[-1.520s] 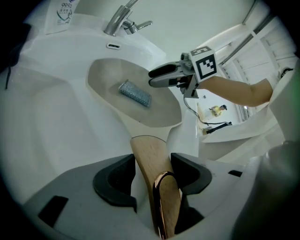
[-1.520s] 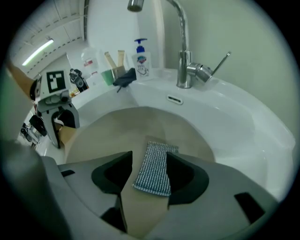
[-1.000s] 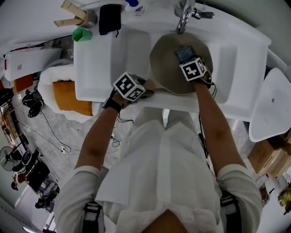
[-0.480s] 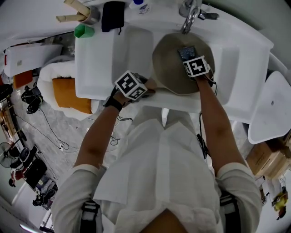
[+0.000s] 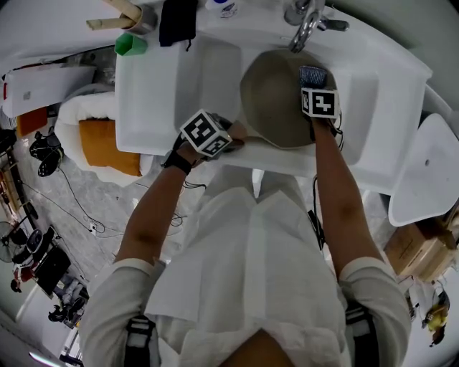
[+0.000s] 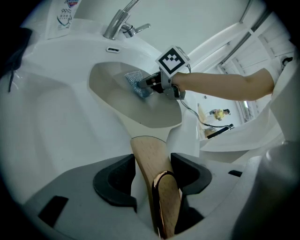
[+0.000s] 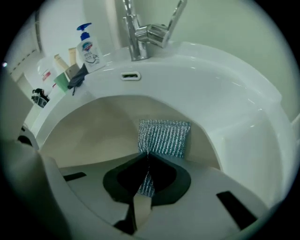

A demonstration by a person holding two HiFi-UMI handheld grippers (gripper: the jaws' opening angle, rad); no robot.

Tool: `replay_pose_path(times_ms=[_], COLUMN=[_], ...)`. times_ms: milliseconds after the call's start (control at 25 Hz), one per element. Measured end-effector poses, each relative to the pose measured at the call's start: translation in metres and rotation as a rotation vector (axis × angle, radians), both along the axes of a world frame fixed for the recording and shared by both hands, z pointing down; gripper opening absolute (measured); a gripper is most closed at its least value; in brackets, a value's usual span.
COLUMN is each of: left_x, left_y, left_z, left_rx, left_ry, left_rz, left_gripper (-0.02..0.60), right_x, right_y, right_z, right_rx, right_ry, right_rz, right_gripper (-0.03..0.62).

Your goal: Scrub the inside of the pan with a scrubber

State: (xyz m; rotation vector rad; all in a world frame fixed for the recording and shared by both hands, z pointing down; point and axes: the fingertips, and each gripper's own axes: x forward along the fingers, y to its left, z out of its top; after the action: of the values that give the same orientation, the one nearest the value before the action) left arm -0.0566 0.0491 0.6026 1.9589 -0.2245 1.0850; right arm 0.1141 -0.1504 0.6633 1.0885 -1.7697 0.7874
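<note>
The pan point(image 5: 276, 97), beige inside, lies in the white sink point(image 5: 373, 93). Its wooden handle point(image 6: 151, 157) sticks out toward me, and my left gripper point(image 6: 152, 161) is shut on it; in the head view this gripper point(image 5: 228, 136) is at the sink's front edge. A silvery blue scrubber point(image 7: 164, 137) rests against the pan's right inner wall. My right gripper point(image 7: 149, 161) has just been closing and is now shut on the scrubber's near edge. From the head view, the scrubber point(image 5: 313, 74) shows just beyond the right gripper point(image 5: 314, 84).
A chrome faucet point(image 5: 305, 21) overhangs the pan's far rim. A soap bottle point(image 7: 89, 44), a green cup point(image 5: 130, 44) and a dark cloth point(image 5: 178, 21) stand along the back left. A flat white drainboard point(image 5: 154, 93) lies left of the pan.
My right gripper has slid to the right across the pan with the scrubber, rolled, and its jaws have closed on the scrubber. The left gripper and the pan have not moved.
</note>
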Motion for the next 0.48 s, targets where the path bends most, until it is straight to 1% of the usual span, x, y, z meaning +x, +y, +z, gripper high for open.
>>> replay_pose_path(times_ms=[160, 280, 360, 480], left_x=[0.002, 0.002, 0.002, 0.002], left_y=[0.000, 0.000, 0.000, -0.001], left_z=[0.000, -0.001, -0.001, 0.000], left_rx=[-0.005, -0.006, -0.006, -0.004], left_ry=[0.004, 0.005, 0.003, 0.004], left_rz=[0.003, 0.003, 0.002, 0.004], left_gripper=[0.247, 0.245, 0.245, 0.245], right_x=[-0.008, -0.025, -0.041, -0.068], right_y=[-0.016, -0.033, -0.041, -0.045], right_z=[0.013, 0.015, 0.013, 0.012], right_rx=[-0.053, -0.072, -0.067, -0.057], right_ry=[-0.053, -0.122, -0.153, -0.178], right_rz=[0.077, 0.118, 0.095, 0.009], right_gripper=[0.017, 0.017, 0.017, 0.017])
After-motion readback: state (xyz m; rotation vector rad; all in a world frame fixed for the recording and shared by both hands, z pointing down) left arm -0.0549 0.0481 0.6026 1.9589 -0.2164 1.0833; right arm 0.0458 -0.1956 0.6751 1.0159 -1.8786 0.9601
